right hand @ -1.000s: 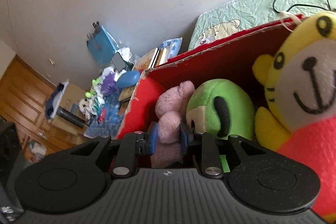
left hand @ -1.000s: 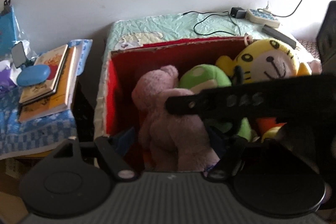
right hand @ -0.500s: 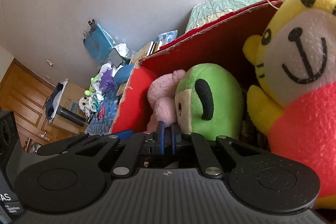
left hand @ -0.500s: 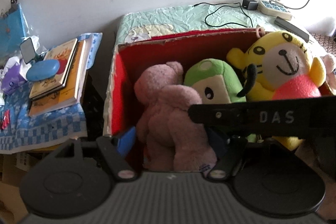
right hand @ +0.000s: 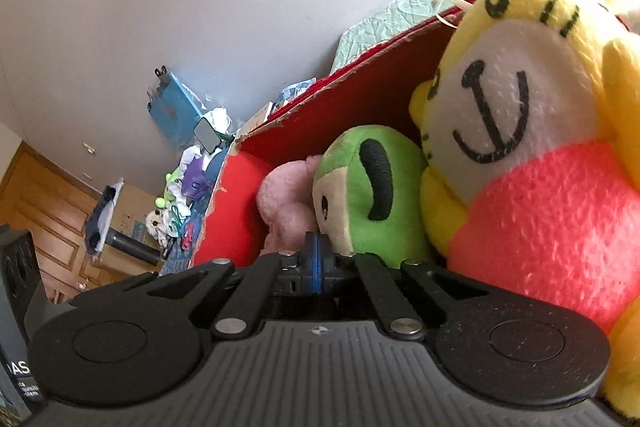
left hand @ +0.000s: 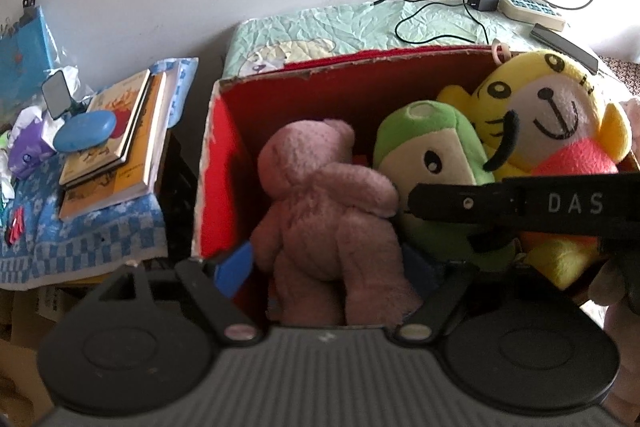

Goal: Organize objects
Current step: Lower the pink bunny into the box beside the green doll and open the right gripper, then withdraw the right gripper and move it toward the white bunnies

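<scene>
A red cardboard box point(left hand: 280, 95) holds three plush toys: a pink bear point(left hand: 328, 211) at the left, a green one point(left hand: 432, 147) in the middle and a yellow tiger with a red belly point(left hand: 548, 115) at the right. My left gripper point(left hand: 336, 267) is open, with its fingers on either side of the pink bear's legs. My right gripper point(right hand: 317, 259) is shut and empty, just in front of the pink bear point(right hand: 284, 203) and the green plush point(right hand: 368, 187). Its black body crosses the left wrist view point(left hand: 520, 207).
A stack of books point(left hand: 116, 143) with a blue case point(left hand: 85, 131) lies on a checked cloth left of the box. Behind the box a pale green quilt point(left hand: 360, 27) carries a black cable, a charger and a power strip point(left hand: 532, 7). A wooden door point(right hand: 40, 211) stands far left.
My right gripper let go of the pink bear, closed fully and drew back to the right. The left wrist view has pulled back a little; the left gripper stays open around the bear.
</scene>
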The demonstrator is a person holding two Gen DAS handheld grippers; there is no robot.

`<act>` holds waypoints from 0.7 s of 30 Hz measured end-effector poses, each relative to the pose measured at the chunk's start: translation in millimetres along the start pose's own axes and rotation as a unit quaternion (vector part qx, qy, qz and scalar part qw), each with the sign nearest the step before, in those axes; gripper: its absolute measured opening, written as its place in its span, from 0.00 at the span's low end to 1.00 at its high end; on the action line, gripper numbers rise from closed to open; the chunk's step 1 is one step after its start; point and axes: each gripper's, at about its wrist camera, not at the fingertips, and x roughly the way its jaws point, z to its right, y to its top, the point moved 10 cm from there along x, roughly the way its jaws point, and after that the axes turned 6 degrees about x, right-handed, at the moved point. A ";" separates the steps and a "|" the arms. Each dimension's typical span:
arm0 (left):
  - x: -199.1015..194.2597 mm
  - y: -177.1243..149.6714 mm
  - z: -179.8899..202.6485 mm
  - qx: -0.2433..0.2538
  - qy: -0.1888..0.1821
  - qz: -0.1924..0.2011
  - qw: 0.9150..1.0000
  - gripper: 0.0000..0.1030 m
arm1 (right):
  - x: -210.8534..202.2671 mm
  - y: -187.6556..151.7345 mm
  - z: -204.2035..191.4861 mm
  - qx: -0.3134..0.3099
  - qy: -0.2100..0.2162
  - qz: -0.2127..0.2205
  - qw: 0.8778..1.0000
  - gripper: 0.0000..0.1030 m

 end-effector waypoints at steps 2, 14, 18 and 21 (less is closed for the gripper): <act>1.0 -0.6 0.0 -0.001 0.001 -0.003 1.000 0.80 | -2.4 -1.7 -3.4 -0.010 -0.002 0.001 1.000 0.00; -7.6 -0.6 -0.1 -0.008 0.014 -0.006 1.000 0.81 | -28.7 -4.8 -14.0 -0.084 -0.039 0.035 0.995 0.12; -9.9 -1.4 2.8 -0.008 0.022 -0.008 1.000 0.81 | -40.9 0.0 -11.4 -0.088 -0.047 0.061 0.993 0.19; -12.0 -0.9 6.1 -0.008 0.026 -0.009 1.000 0.82 | -48.6 3.0 -5.6 -0.095 -0.073 0.084 0.989 0.27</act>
